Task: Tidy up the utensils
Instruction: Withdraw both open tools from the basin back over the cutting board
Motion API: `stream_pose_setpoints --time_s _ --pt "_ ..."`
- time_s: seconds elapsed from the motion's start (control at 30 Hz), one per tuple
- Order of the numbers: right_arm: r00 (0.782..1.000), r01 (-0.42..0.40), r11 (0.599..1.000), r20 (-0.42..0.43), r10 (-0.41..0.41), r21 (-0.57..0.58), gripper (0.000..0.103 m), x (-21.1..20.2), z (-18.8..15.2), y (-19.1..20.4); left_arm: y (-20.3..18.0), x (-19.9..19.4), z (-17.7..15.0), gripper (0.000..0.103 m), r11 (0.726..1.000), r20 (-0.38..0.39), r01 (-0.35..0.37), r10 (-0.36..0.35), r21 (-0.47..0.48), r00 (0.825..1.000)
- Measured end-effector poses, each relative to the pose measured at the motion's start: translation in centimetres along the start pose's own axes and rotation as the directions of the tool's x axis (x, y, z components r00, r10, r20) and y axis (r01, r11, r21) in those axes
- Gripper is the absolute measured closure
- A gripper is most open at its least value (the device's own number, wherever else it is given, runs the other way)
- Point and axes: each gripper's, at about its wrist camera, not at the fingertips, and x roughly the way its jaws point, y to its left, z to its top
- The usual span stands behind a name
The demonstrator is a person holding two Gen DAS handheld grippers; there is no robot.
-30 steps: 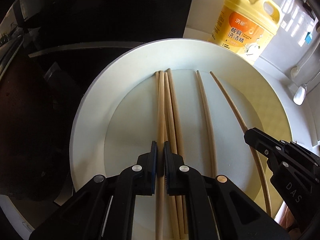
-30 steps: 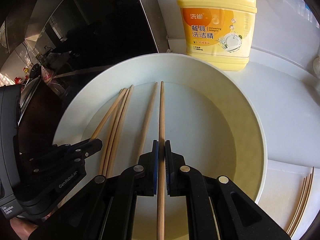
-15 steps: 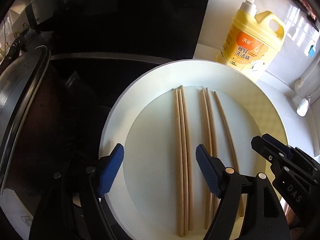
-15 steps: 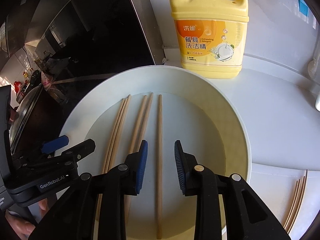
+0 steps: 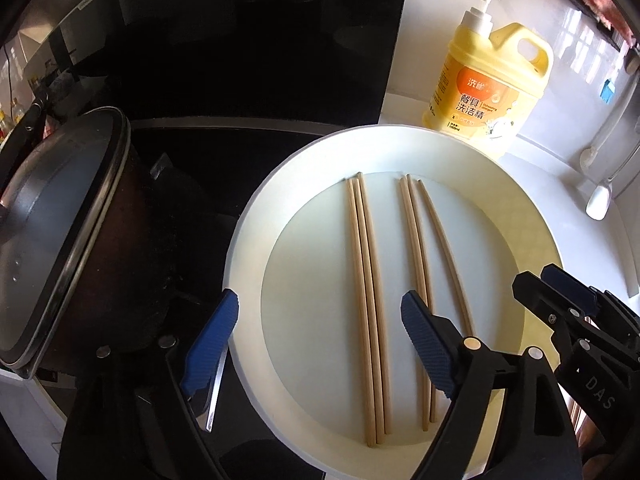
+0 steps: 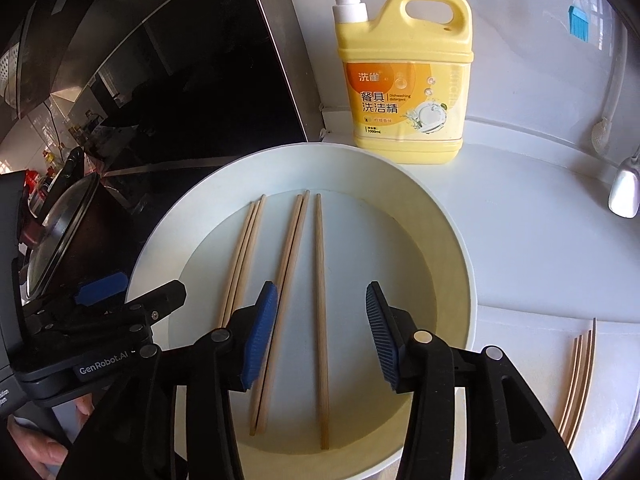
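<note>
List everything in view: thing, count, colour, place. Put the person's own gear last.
plate: one, white, round, on the counter in front of both tongs.
chopsticks in the plate: five, light wood, lying lengthwise as two close pairs and one single on the right.
chopsticks on the counter: a few, light wood, right of the plate; exact count unclear.
detergent bottle: one, yellow with white pump, standing behind the plate.
pot with lid: one, dark, on the black stove left of the plate.
spoon: one, metal, far right on the counter.
blue brush: one, by the wall, upper right.
left tongs: black, blue pads, open, empty.
right tongs: black, blue pads, open, empty, over the single chopstick.
</note>
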Motion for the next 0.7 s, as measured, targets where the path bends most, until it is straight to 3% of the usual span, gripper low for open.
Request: stream_pose_setpoints --time_s 0.2,0.7 --pt "0.999 0.029 0.999 0.028 -0.030 0.029 0.050 -2.1 -1.0 -0.2 0.3 -1.8 -0.3 0.010 1.000 0.026 0.021 -0.021 0.009 0.999" --pt "0.992 0.109 0.985 0.041 -0.115 0.130 0.044 -6.9 -5.3 -3.6 -2.7 -4.7 -2.1 0.008 0.993 0.046 0.075 -0.080 0.095 0.996"
